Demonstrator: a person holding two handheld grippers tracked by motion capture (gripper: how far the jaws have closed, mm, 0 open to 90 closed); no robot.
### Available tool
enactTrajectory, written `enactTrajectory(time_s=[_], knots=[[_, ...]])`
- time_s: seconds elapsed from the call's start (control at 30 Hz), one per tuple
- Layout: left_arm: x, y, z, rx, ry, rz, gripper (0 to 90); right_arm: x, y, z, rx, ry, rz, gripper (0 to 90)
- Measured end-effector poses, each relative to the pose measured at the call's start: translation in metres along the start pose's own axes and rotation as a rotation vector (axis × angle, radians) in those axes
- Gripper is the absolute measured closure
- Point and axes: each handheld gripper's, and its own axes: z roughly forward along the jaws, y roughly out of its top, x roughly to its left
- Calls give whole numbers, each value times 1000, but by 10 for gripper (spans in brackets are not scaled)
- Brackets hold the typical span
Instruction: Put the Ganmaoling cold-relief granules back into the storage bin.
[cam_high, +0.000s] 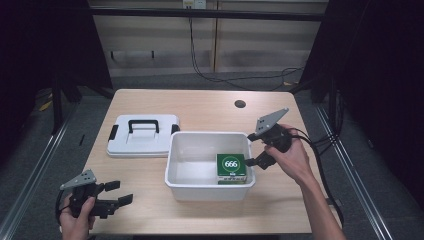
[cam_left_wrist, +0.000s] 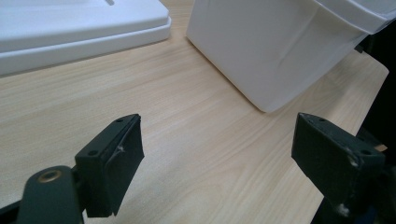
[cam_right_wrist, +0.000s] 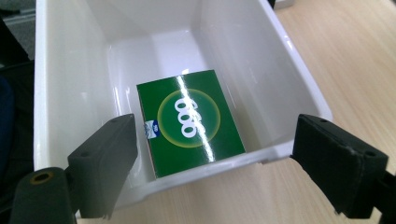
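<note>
Inside the white bin (cam_high: 175, 165) lies the green box (cam_high: 231, 168) — right claw (cam_high: 251, 149) gaping beside.

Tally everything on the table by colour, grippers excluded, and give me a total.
White: 2, the open bin and its lid with black handle and latches, lying flat beside the bin
Green: 1, the box marked 666, lying inside the bin
Total: 3

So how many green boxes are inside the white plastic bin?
1: a green cardboard box marked 666 lies flat in the white plastic bin's near right corner, below the open right gripper. None seems hidden.
</note>
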Motion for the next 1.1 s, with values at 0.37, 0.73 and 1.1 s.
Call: enactTrajectory(time_s=[0.37,0.73,1.1], knots=[[0,0,1,2,-2,-2,166,9,-39,-25,-122,-94,87,136],[1,0,1,1,5,-12,167,30,-86,-35,-125,-183,180,142],[0,0,0,3,8,-1,165,45,-141,-31,-162,-198,273,140]])
